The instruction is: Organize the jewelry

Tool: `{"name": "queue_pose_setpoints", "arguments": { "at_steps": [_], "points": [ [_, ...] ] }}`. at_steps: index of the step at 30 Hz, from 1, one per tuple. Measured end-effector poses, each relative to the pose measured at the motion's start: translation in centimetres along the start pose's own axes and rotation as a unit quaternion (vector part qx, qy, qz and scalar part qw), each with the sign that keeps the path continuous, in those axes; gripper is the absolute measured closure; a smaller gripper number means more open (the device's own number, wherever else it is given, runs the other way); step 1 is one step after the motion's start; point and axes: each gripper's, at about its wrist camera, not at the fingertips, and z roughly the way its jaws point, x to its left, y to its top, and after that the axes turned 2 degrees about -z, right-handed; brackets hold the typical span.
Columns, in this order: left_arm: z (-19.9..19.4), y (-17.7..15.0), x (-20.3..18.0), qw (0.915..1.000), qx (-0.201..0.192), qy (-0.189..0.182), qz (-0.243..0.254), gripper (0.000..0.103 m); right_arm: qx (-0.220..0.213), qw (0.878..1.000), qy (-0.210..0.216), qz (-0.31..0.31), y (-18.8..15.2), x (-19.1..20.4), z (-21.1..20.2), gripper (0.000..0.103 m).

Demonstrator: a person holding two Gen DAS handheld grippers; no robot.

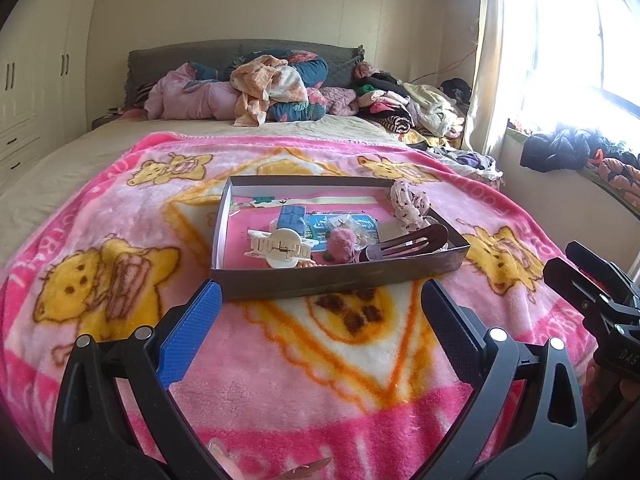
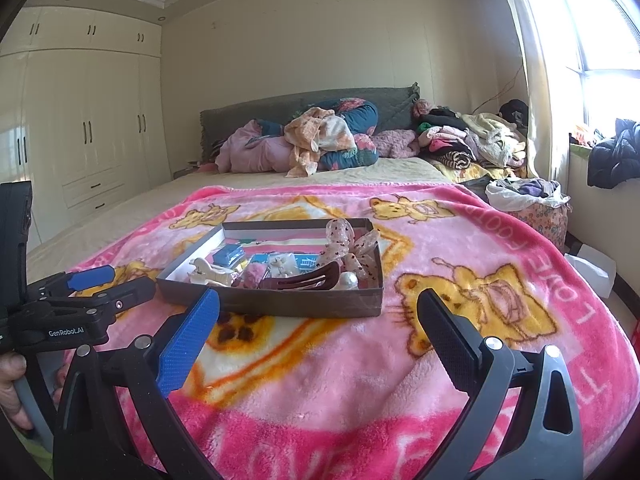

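Observation:
A shallow dark box (image 1: pixel 320 282) (image 2: pixel 304 306) sits on the pink bear blanket (image 1: pixel 280 360). In it lie a white claw clip (image 1: pixel 278 248) (image 2: pixel 210 272), a maroon snap clip (image 1: pixel 404 242) (image 2: pixel 304 278), a pink fuzzy ball (image 1: pixel 340 242), a blue block (image 1: pixel 292 216), a pearl (image 2: pixel 347 280) and a spotted bow (image 1: pixel 410 204) (image 2: pixel 348 246) at the right rim. My left gripper (image 1: pixel 320 300) is open and empty just in front of the box. My right gripper (image 2: pixel 320 310) is open and empty, near the box's front right.
Piled clothes and pillows (image 1: pixel 272 88) lie at the head of the bed. A window sill with dark clothes (image 1: pixel 560 152) is on the right. White wardrobes (image 2: pixel 92 128) stand on the left. A bag of clothes (image 2: pixel 528 200) sits beside the bed.

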Motion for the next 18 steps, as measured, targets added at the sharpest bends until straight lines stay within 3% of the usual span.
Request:
{"name": "queue_pose_setpoints", "arguments": {
  "at_steps": [18],
  "points": [
    [-0.13, 0.19, 0.40, 1.0000, -0.004, 0.001, 0.000, 0.012, 0.000, 1.000, 0.002, 0.002, 0.04, 0.02, 0.10, 0.006]
  ]
}}
